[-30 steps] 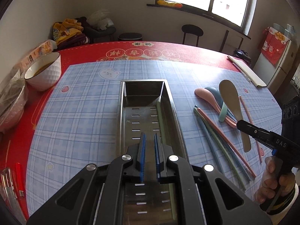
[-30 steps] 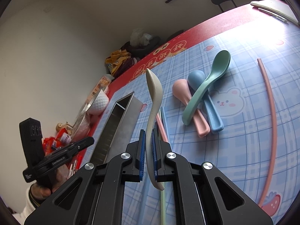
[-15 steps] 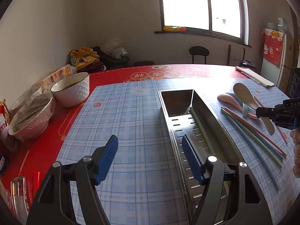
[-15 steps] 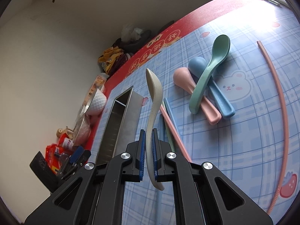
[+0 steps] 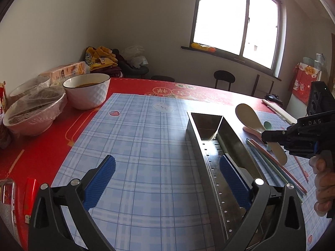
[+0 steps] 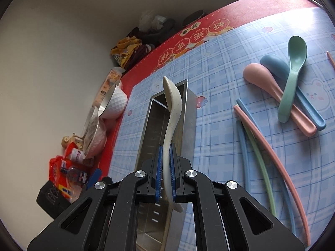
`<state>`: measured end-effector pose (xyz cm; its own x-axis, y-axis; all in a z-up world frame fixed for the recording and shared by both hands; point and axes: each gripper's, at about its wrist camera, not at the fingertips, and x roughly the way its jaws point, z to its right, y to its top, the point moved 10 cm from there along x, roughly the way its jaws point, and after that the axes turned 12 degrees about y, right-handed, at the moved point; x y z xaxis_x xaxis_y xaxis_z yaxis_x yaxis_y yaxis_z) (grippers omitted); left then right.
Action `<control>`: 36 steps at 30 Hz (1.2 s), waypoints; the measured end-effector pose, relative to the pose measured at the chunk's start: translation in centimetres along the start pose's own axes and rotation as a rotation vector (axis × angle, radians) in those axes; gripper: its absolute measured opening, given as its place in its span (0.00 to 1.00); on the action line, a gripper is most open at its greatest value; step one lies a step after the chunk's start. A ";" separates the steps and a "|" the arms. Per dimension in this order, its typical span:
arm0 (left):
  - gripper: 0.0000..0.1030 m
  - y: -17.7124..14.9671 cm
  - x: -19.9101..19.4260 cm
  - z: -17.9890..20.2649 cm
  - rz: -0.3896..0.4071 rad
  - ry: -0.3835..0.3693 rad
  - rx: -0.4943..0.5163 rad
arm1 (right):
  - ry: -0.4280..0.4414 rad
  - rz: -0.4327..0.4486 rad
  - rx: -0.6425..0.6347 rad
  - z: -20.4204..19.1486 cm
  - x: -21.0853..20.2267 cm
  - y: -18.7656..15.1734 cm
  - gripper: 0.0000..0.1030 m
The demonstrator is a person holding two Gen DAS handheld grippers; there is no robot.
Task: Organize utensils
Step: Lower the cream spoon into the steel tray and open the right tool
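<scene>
The right gripper (image 6: 165,179) clamps one speckled cream plastic spoon (image 6: 170,125) by its handle above the long perforated steel tray (image 6: 189,113). The left gripper (image 5: 167,179) stands wide apart, holding nothing, at the tray's near end. Right of the tray on the blue checked mat (image 6: 219,83) lie three spoons, pink (image 6: 272,87), blue (image 6: 278,65) and green (image 6: 293,73), beside three long chopsticks (image 6: 261,152).
</scene>
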<state>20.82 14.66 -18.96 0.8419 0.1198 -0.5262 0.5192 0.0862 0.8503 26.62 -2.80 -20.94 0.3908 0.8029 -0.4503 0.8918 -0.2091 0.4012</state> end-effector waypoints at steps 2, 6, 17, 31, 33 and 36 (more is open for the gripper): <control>0.94 0.2 -0.2 -0.3 0.009 -0.006 -0.017 | -0.022 -0.021 0.001 -0.3 1.3 -0.3 0.07; 0.94 0.3 -0.5 -1.0 0.018 -0.013 -0.060 | -0.057 -0.059 0.005 -0.8 3.7 -0.6 0.07; 0.94 0.4 -0.7 -1.3 0.023 -0.021 -0.078 | -0.233 -0.122 -0.066 -0.8 7.7 -0.8 0.07; 0.94 0.3 -0.6 -1.4 0.018 -0.023 -0.088 | -0.291 -0.139 -0.104 -0.8 9.2 -0.9 0.08; 0.94 0.3 -0.5 -1.4 0.016 -0.022 -0.089 | -0.300 -0.134 -0.116 -0.9 9.1 -0.8 0.09; 0.94 0.3 -0.4 -1.5 0.011 -0.022 -0.092 | -0.320 -0.120 -0.177 -1.4 8.4 -0.3 0.09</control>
<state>20.41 16.13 -18.55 0.8511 0.0998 -0.5154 0.4948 0.1754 0.8511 29.31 4.78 -23.77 0.3626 0.5949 -0.7174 0.8933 -0.0024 0.4495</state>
